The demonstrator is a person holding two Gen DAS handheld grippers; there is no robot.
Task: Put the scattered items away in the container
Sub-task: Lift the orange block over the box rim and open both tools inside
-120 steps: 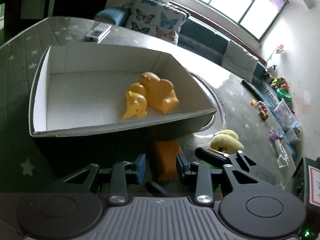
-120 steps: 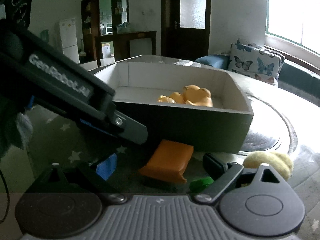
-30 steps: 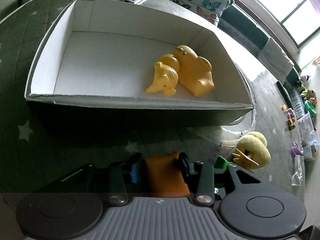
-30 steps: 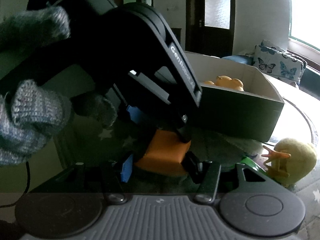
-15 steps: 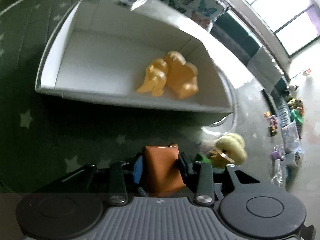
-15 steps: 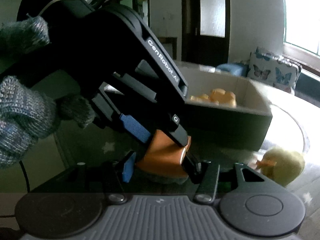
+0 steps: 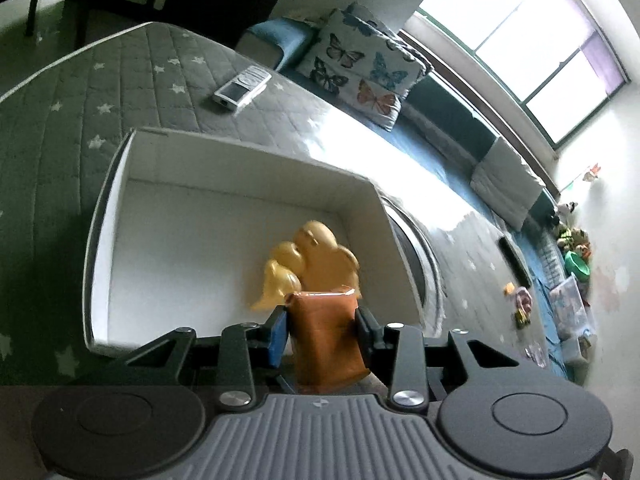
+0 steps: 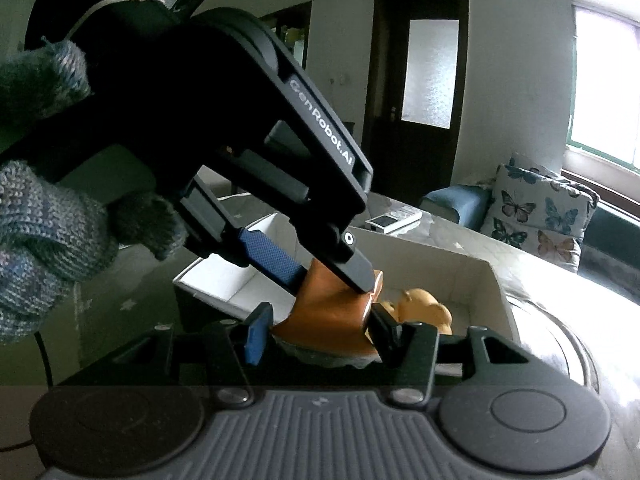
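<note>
My left gripper (image 7: 322, 330) is shut on an orange packet (image 7: 326, 336) and holds it in the air over the near edge of the white box (image 7: 100, 240). Two yellow toy animals (image 7: 316, 264) lie inside the box at its right. In the right wrist view the left gripper (image 8: 320, 276) comes in from the upper left with the orange packet (image 8: 332, 320) between its fingers. My right gripper (image 8: 320, 336) is open, its fingers on either side of the packet's lower end, apart from it. The box (image 8: 496, 284) sits behind.
A white remote (image 7: 242, 88) lies on the grey star-patterned table cover (image 7: 120, 80) beyond the box. A butterfly cushion (image 7: 360, 68) and sofa stand behind. A round glass turntable (image 7: 424, 256) is to the right of the box. Toys litter the floor at the far right.
My left gripper closed on the orange packet, lifted it off the table and carried it toward the box. The yellow plush chick and green item have left both views.
</note>
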